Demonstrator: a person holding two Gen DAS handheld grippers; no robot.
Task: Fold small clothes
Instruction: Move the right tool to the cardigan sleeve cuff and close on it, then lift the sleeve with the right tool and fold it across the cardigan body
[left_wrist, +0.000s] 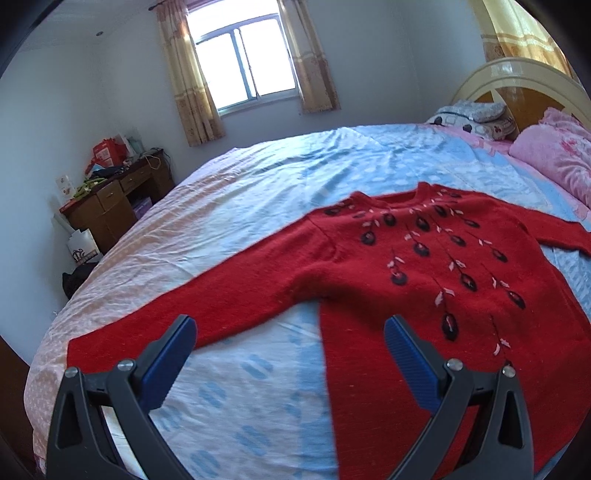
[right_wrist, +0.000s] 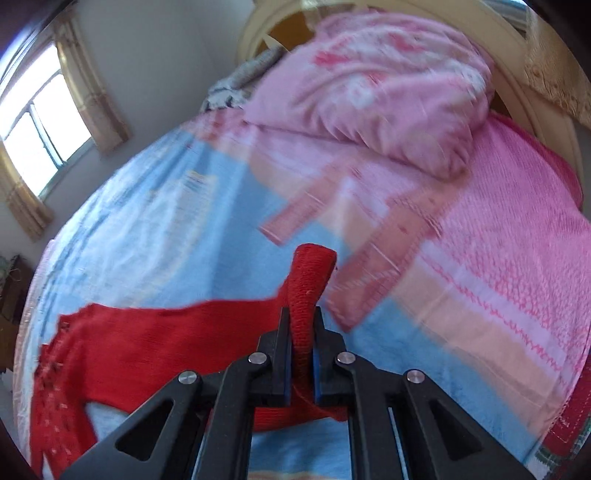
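pinching red sweater (left_wrist: 424, 266) cuff, right hand-held gripper (right_wrist: 301, 332) clamps; left hand-held gripper (left_wrist: 290, 334) gapes wide, empty.

The sweater (left_wrist: 424, 266) lies on the bed (left_wrist: 258, 177), pillows (left_wrist: 554, 158) behind it by the headboard (left_wrist: 524, 81).

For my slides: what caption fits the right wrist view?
Right gripper clamps the red sweater's sleeve cuff above the bed, pink quilt behind.

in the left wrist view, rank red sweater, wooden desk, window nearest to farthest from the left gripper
1. red sweater, lying just ahead of the open left gripper, mostly to the right
2. wooden desk, far left, past the bed
3. window, on the back wall, top centre
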